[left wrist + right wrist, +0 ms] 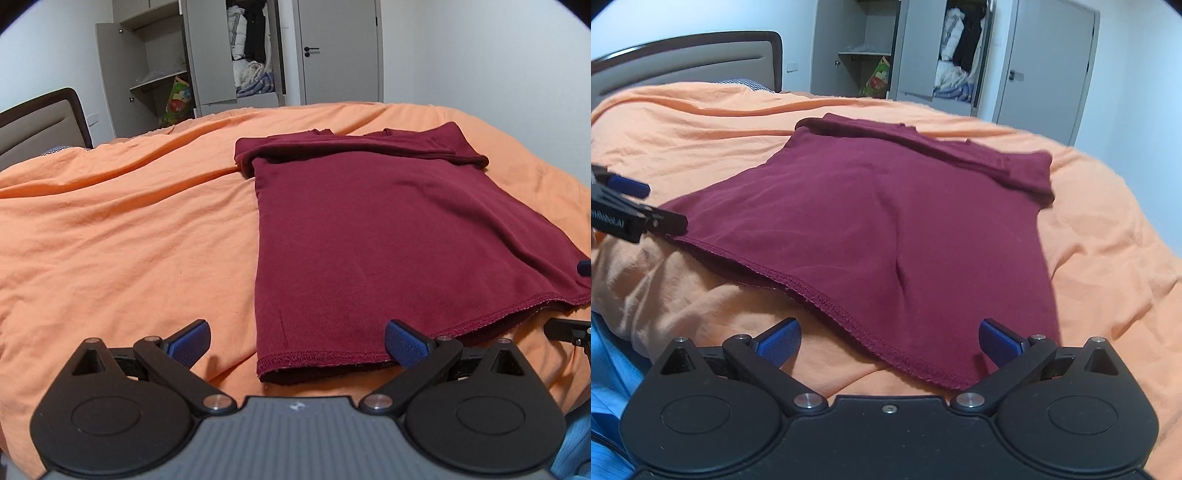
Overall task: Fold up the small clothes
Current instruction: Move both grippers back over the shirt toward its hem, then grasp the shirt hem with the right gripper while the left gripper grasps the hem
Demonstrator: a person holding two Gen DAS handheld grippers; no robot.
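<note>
Left wrist: both claws, left claw [297,345] and right claw [889,341], gape wide by maroon shirt [388,236]; wardrobe [207,55] beyond.

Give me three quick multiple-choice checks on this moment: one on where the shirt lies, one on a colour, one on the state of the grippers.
1. Where does the maroon shirt lie?
A. On the orange bed cover
B. On a wardrobe shelf
C. On the floor

2. What colour are the pads on the gripper fingers?
A. Red
B. Blue
C. White

3. How do the two grippers stand?
A. Both shut on the hem
B. One open, one shut
C. Both open, holding nothing

Answers:
1 A: the shirt is spread on the orange bed cover, sleeves folded across its far end.
2 B: blue textured pads show in both wrist views.
3 C: the left gripper and right gripper each have jaws wide apart near the hem, with no cloth between them.
</note>
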